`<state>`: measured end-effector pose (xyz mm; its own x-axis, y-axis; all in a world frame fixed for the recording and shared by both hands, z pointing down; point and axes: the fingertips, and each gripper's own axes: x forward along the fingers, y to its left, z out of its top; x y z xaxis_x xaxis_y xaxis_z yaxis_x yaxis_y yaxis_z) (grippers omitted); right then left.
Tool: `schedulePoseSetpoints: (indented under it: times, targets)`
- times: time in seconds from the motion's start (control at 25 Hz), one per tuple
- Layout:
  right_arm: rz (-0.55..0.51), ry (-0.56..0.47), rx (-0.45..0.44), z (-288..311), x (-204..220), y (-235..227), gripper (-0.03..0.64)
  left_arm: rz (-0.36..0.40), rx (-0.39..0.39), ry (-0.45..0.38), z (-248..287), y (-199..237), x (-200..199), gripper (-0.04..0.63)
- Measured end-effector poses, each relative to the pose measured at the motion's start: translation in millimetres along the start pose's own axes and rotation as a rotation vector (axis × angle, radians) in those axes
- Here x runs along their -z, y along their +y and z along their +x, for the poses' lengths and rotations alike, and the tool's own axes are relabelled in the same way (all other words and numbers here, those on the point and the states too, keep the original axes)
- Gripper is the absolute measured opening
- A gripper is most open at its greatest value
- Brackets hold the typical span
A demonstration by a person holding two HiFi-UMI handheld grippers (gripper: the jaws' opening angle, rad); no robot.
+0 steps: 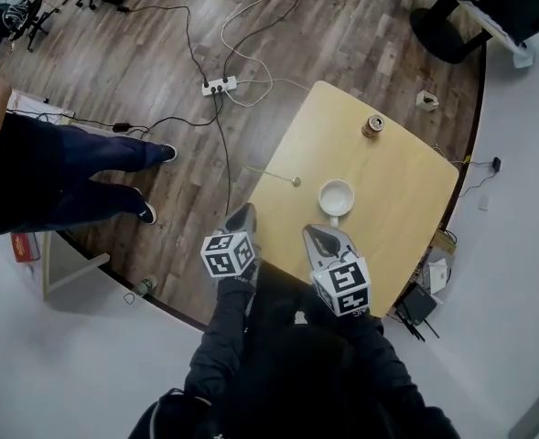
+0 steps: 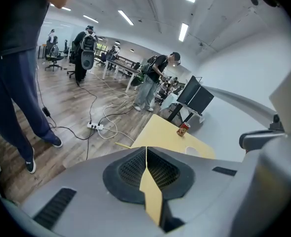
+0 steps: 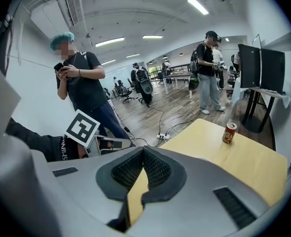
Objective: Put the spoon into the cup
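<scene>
A white cup [image 1: 336, 197] stands near the middle of the light wooden table [image 1: 406, 190]. To its left a thin spoon [image 1: 275, 175] lies flat near the table's left edge. My left gripper [image 1: 242, 218] hovers at the table's near edge below the spoon, its jaws shut with nothing held. The right gripper [image 1: 320, 237] is just short of the cup, jaws together and empty. In the left gripper view the shut left gripper [image 2: 146, 149] points over the table toward the spoon [image 2: 123, 144] and the cup [image 2: 192, 151]. The right gripper view shows the right gripper [image 3: 143, 149] closed.
A drink can [image 1: 372, 126] stands at the table's far side and is also seen as the can [image 3: 228, 132]. A person [image 1: 68, 167] stands on the floor to the left. Cables and a power strip [image 1: 220, 86] lie on the wood floor beyond the table.
</scene>
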<state>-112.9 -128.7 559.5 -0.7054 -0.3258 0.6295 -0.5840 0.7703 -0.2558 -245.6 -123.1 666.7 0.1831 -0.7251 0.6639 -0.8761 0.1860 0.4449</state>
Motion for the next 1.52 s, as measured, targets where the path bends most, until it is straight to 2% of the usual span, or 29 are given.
schedulePoseSetpoints:
  times: [0.32, 0.8, 0.88, 0.92, 1.0, 1.2, 1.4, 1.52]
  targets:
    - [0.024, 0.050, 0.010, 41, -2, -13, 0.021, -0.026, -0.044, 0.074, 54, 49, 0, 0.035]
    - [0.041, 0.089, 0.003, 109, -6, -29, 0.021, -0.127, -0.008, 0.116, 117, 86, -3, 0.037]
    - [0.042, 0.091, 0.004, 117, -9, -34, 0.021, -0.148, -0.001, 0.127, 126, 91, -1, 0.063]
    - [0.042, 0.092, 0.005, 120, -10, -36, 0.021, -0.154, 0.004, 0.132, 130, 93, 0, 0.101]
    - [0.044, 0.096, 0.010, 125, -10, -42, 0.021, -0.171, 0.014, 0.136, 138, 96, 2, 0.119]
    - [0.063, 0.120, 0.024, 133, 0, -52, 0.021, -0.319, 0.059, 0.128, 156, 108, 5, 0.150]
    - [0.076, 0.141, 0.027, 138, 11, -53, 0.021, -0.498, 0.161, 0.127, 174, 108, 10, 0.183]
    - [0.082, 0.147, 0.028, 139, 16, -52, 0.021, -0.562, 0.213, 0.138, 181, 108, 13, 0.187]
